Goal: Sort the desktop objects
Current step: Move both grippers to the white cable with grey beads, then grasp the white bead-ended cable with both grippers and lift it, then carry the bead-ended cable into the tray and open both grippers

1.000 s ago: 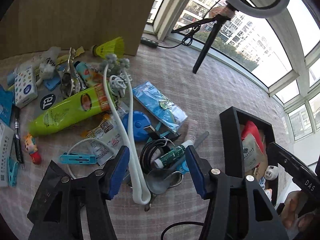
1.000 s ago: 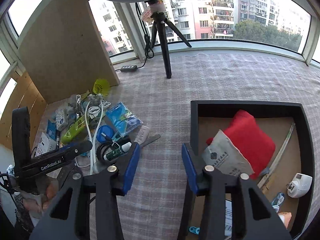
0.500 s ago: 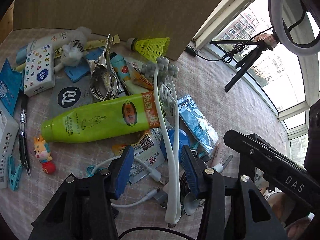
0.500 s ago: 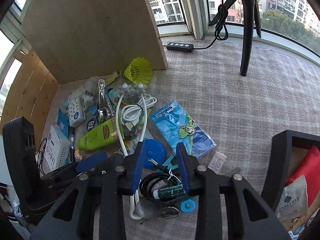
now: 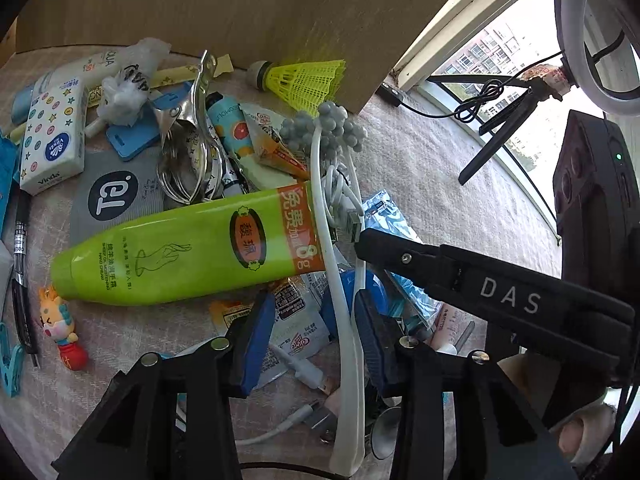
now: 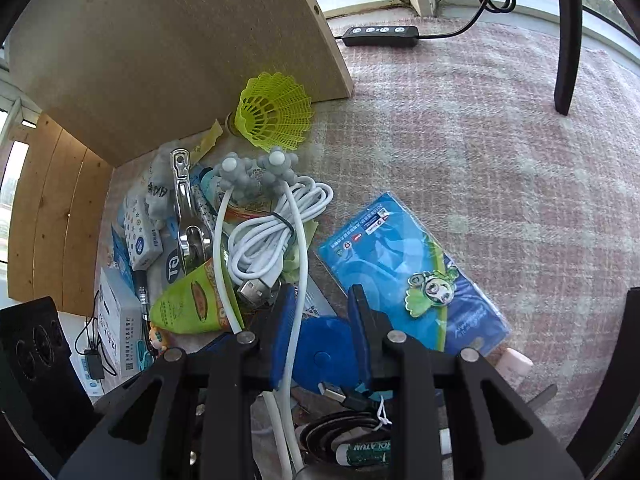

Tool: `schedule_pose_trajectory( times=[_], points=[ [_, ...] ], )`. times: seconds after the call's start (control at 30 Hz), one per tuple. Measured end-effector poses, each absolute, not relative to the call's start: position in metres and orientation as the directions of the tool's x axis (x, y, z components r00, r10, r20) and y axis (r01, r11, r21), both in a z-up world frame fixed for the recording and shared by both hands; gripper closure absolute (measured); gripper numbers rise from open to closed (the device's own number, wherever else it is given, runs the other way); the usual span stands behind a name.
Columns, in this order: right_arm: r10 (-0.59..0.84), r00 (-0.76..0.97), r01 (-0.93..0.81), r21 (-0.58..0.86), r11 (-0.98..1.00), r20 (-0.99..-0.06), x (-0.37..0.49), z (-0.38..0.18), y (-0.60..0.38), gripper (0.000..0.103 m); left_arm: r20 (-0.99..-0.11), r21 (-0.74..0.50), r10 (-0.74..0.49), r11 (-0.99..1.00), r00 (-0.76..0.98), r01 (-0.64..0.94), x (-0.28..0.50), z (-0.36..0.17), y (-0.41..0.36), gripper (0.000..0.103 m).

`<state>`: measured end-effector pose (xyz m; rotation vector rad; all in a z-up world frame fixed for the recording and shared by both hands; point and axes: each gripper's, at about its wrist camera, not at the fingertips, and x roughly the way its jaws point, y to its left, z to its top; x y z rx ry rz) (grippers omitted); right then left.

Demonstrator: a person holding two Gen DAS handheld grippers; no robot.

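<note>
A pile of small objects lies on the checked cloth. A lime-green tube (image 5: 192,256) lies across it, with a white massager band (image 5: 340,320) with grey knobbed ends (image 6: 256,172) draped over it. My left gripper (image 5: 312,328) is open low over a sachet (image 5: 296,320), its jaws either side of the white band. My right gripper (image 6: 320,320) is open over a blue round disc (image 6: 324,356); one strand of the band (image 6: 298,280) runs between its jaws. A coiled white cable (image 6: 272,232) lies just ahead.
A yellow shuttlecock (image 6: 276,112) rests against a wooden board (image 6: 160,48). A blue packet (image 6: 412,276), tissue pack (image 5: 52,140), metal clip (image 5: 196,120), pen (image 5: 20,272) and small figurine (image 5: 60,328) lie around. A power strip (image 6: 380,36) and tripod leg (image 6: 568,40) stand farther back.
Both grippers have moved forward and down into the pile. The right one swung away from the black box toward the pile and its jaws have narrowed around the band.
</note>
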<state>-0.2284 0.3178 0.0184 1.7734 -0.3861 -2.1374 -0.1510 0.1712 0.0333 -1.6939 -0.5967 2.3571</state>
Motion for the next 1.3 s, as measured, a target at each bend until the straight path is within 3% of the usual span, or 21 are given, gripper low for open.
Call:
schedule_pose_trajectory(
  times=[0.07,0.13,0.37,0.43,1.0,1.3],
  points=[
    [-0.426,-0.164,0.075,0.420,-0.905,-0.890,-0.231,0.014,0.316,0.076,-0.865,-0.422,0.371,-0.903,-0.338,0.086,-0.150,0.034,0.170,0.065],
    [-0.433,-0.165,0.076,0.427,-0.901,-0.886,-0.232,0.013,0.313,0.078,-0.864,-0.422,0.371,-0.902,-0.341,0.089,-0.150,0.034,0.168,0.072],
    [-0.430,-0.160,0.106,0.417,-0.903,-0.889,-0.223,0.012,0.304,0.091,-0.862,-0.425,0.378,-0.902,-0.338,0.072,-0.145,0.034,0.174,0.083],
    [-0.429,-0.164,0.114,0.415,-0.903,-0.888,-0.219,0.014,0.302,0.095,-0.861,-0.422,0.381,-0.905,-0.336,0.057,-0.143,0.036,0.178,0.092],
    [-0.472,-0.254,0.097,0.463,-0.881,-0.844,-0.171,0.054,0.328,0.097,-0.824,-0.451,0.420,-0.893,-0.381,-0.009,-0.103,0.080,0.179,0.093],
    [-0.435,-0.333,0.050,0.445,-0.894,-0.837,-0.140,0.088,0.366,0.098,-0.801,-0.451,0.457,-0.886,-0.387,-0.111,-0.080,0.116,0.220,0.094]
  ],
)
